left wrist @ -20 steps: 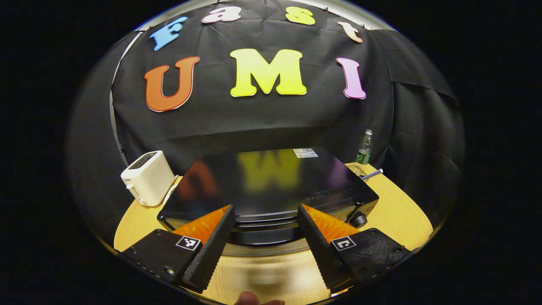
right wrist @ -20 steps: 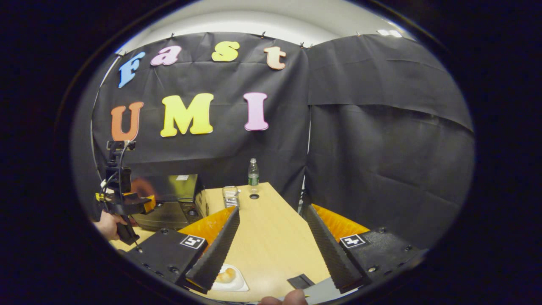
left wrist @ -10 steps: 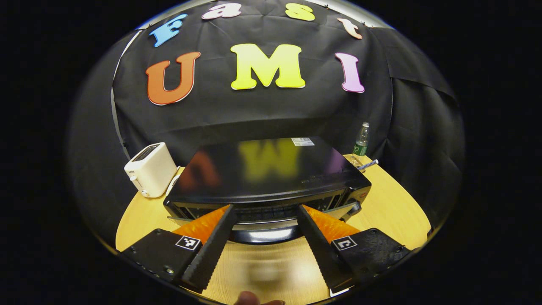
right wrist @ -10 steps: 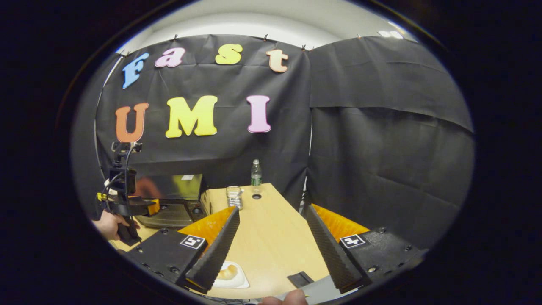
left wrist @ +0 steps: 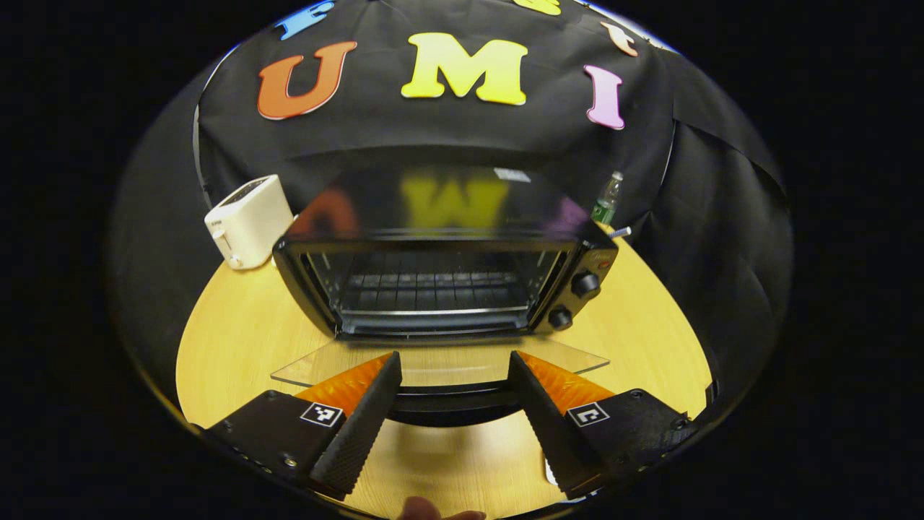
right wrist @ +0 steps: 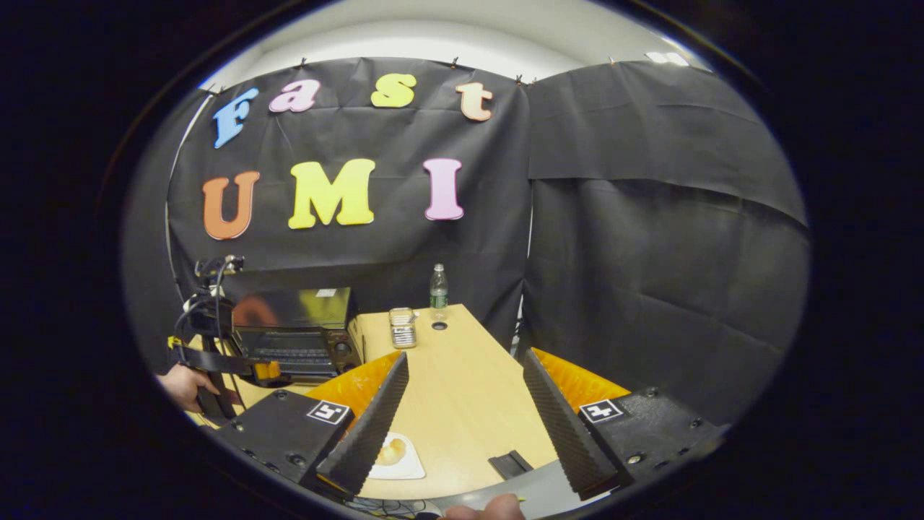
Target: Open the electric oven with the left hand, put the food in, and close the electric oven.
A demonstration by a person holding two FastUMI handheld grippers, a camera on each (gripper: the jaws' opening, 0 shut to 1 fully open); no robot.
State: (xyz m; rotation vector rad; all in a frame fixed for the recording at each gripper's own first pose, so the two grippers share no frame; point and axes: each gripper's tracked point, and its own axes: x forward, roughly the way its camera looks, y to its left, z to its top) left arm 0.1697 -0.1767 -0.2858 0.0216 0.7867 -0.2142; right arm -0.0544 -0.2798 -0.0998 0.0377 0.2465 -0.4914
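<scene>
One boxy black oven (left wrist: 440,278), glass door (left wrist: 440,363) down.

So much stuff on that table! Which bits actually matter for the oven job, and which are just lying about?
Part of the job:
- electric oven, its glass door down
- food on a small white plate
- left hand-held gripper, at the door's handle
- right hand-held gripper, open over the table

Just lying about:
- white toaster
- bottle
- small clear container

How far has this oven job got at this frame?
Done: the oven door lies folded down and the rack is bare. In hand: the left gripper straddles the door handle, fingers apart. Left: the food sits on its plate by the open right gripper; loading and closing remain.
</scene>
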